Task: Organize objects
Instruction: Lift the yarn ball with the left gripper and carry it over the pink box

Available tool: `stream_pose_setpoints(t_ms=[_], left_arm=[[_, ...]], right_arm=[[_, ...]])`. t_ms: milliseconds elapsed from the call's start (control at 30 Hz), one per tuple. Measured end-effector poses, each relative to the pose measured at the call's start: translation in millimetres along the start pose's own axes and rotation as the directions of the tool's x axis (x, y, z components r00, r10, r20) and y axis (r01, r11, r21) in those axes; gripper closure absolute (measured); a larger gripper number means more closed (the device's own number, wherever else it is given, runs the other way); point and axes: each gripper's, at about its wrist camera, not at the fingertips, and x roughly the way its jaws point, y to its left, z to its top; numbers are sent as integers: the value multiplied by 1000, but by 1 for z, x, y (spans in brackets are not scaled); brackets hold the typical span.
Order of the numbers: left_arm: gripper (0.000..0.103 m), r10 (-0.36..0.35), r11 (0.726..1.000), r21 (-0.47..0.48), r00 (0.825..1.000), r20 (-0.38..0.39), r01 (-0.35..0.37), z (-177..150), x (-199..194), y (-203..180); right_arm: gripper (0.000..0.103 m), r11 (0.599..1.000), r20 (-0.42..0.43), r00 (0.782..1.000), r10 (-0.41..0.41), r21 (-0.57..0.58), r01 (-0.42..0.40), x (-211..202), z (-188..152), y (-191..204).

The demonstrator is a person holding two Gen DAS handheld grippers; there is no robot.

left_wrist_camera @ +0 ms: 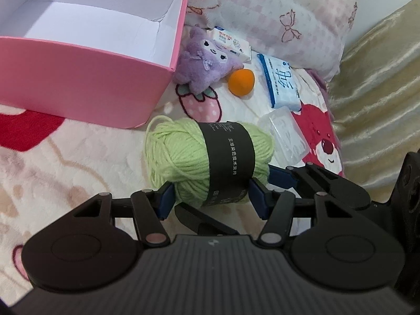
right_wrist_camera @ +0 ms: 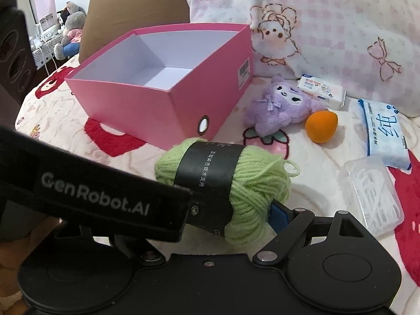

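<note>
While the skein of pale green yarn with its black paper band sits clamped crosswise between the blue pads of the left gripper, the step in hand looks like carrying it to the box. The pads press into the wool on both sides near the band, and the skein looks lifted clear of the fleece cartoon-print blanket.

The right gripper reaches in from the other side. Its one visible blue pad touches the loose end of the skein, but its other finger is hidden behind the left tool, so I cannot tell whether it grips or merely steadies.

The open pink cardboard box with a white lining stands just beyond the yarn, toward the blanket's far left part, and nothing shows inside it. The next move, as I judge it, calls for raising the skein over the near pink wall and releasing it inside; the trailing loop of yarn could snag on the rim.

Still lying on the blanket toward its right edge:
- a purple plush toy
- an orange egg-shaped sponge
- a small white tissue pack
- a blue-and-white wipes packet
- a clear plastic case holding small white pieces
</note>
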Motion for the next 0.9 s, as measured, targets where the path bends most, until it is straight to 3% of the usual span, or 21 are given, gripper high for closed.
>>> stream_pose_setpoints(t_ms=[433, 900], left_arm=[[47, 9, 1000, 1, 997, -73, -8, 5, -35, -9], [47, 23, 998, 65, 999, 26, -24, 14, -90, -13]], right_arm=[[13, 997, 4, 999, -54, -56, 54, -25, 5, 28], [13, 988, 95, 995, -22, -150, 36, -59, 28, 58]])
